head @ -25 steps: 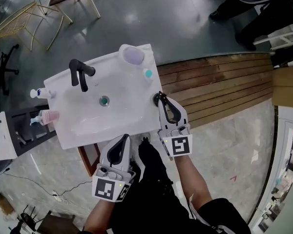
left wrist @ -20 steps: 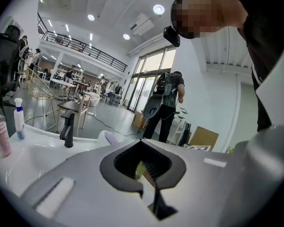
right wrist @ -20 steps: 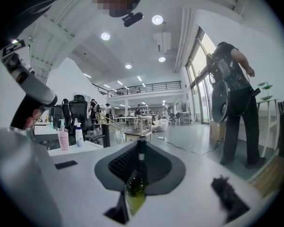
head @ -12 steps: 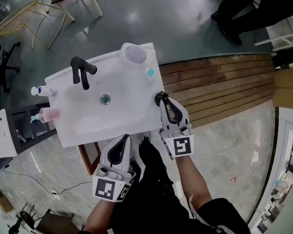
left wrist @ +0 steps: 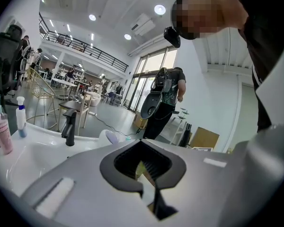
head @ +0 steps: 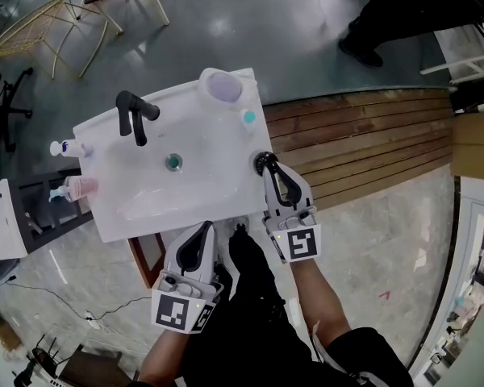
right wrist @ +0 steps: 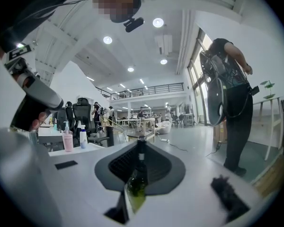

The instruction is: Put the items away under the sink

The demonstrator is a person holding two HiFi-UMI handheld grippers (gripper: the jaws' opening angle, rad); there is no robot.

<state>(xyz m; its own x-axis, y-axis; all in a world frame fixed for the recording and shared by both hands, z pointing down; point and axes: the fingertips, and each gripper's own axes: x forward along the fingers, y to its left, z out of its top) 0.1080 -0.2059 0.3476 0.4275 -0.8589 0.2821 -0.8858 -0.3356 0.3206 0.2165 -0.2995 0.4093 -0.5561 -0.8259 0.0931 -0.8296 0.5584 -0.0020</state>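
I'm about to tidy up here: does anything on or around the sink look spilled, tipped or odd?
Nothing stands out. The dark bottle is clamped in the right gripper at the sink's right edge. The pink pump bottle and the cup stand upright, and no spill shows.

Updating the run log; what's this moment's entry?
right gripper: shut on bottle | bottle: at sink right edge | left gripper: shut, empty

Seen from above, my right gripper (head: 268,172) covers all of the bottle (head: 263,162) except its dark top. The sink (head: 145,208) hides whatever lies beneath it. The upper right edge cuts off a person (head: 403,10). Between my left jaws, a yellow-green patch (left wrist: 140,170) shows too little to name.
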